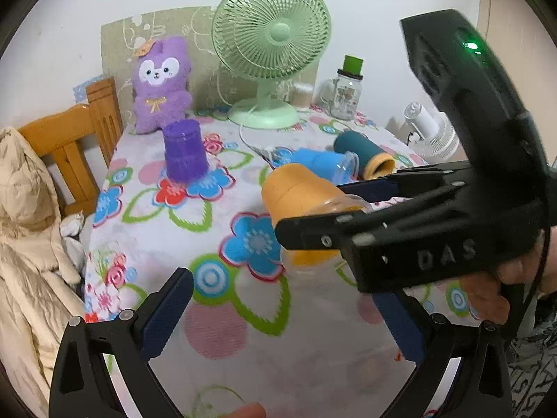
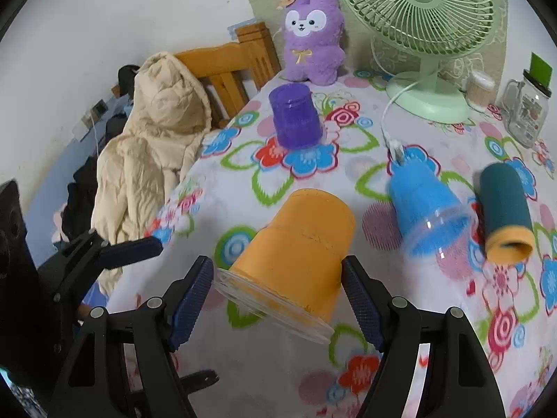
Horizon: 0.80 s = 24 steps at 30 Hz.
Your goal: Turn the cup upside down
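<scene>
Holding the orange cup [image 2: 299,250] tipped above the surface [image 2: 400,331] at the bottom middle, my right hand-held gripper [image 2: 278,299] squeezes only its sides; it could slip. My left hand-held gripper [image 1: 283,317] gapes wide, holding nothing.

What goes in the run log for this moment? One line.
right gripper: shut on orange cup, tilted, rim down | left gripper: open | purple cup: upside down | blue cup: on side

Two close wrist views, shared tabletop [image 1: 222,317].
</scene>
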Each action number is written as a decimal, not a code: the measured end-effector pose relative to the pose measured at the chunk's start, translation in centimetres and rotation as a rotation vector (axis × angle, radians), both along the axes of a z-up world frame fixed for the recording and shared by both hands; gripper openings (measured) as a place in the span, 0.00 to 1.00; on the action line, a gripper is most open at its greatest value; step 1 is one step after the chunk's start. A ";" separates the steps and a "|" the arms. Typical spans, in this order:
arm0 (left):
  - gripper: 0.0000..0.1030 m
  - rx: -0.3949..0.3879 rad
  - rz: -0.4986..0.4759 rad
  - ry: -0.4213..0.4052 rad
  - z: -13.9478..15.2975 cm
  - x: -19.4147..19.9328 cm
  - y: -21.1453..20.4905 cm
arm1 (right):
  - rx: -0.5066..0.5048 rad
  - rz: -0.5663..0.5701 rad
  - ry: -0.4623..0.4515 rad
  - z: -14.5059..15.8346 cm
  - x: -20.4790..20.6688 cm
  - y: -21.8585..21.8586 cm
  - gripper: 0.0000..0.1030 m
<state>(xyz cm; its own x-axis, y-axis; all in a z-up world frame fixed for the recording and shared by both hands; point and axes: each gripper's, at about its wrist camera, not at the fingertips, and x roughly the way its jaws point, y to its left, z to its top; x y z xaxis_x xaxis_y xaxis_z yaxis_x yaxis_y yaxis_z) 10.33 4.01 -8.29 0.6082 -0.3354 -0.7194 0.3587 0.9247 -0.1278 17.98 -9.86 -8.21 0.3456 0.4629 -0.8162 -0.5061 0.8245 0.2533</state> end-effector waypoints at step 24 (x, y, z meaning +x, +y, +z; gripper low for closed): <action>1.00 -0.066 -0.066 0.123 -3.0 -4.4 -5.2 | -0.079 -0.068 0.091 -2.9 -4.9 -6.0 0.81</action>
<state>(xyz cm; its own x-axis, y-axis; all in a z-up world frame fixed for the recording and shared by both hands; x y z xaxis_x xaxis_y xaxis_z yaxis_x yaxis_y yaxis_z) 5.93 -1.21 -11.31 0.4916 -0.4210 -0.7623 0.3967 0.8876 -0.2343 13.05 -15.89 -11.07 0.2967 0.3738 -0.8788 -0.4267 0.8751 0.2282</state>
